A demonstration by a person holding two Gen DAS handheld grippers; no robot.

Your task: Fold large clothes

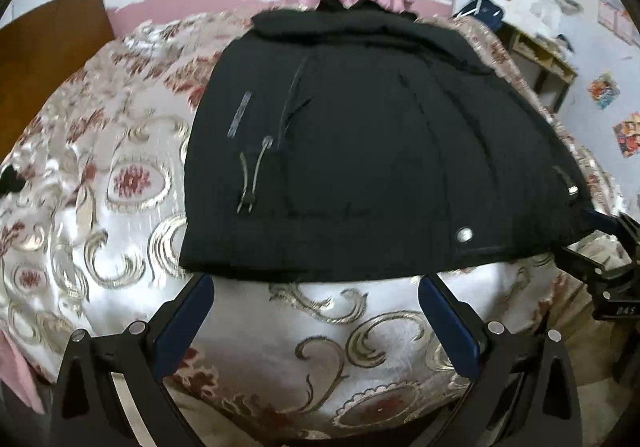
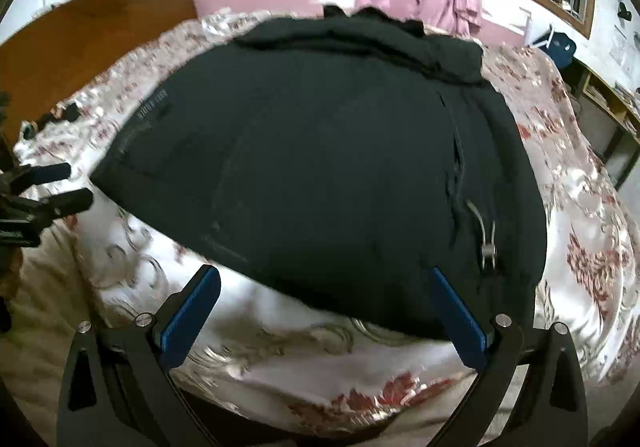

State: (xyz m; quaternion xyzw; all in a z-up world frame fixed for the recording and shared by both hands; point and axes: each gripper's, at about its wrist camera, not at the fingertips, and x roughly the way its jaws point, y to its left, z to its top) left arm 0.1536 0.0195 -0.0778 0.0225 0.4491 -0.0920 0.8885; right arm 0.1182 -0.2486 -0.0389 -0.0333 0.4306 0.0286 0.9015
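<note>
With both the left gripper (image 1: 316, 283) and right gripper (image 2: 326, 275) spread wide and empty just shy of the black jacket (image 1: 360, 151) at twelve o'clock on the bedspread (image 1: 100, 187), could easily pinch slippery bedding along with the hem and drag the fold askew.

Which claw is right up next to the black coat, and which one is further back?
The right claw is nearer: the black coat hem reaches between its open blue fingers. The left claw sits back, with flowery bedspread showing before the hem.

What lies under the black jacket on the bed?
The black jacket lies on a floral bedspread, which shows all around it. Whatever sits directly beneath the jacket is covered.
</note>
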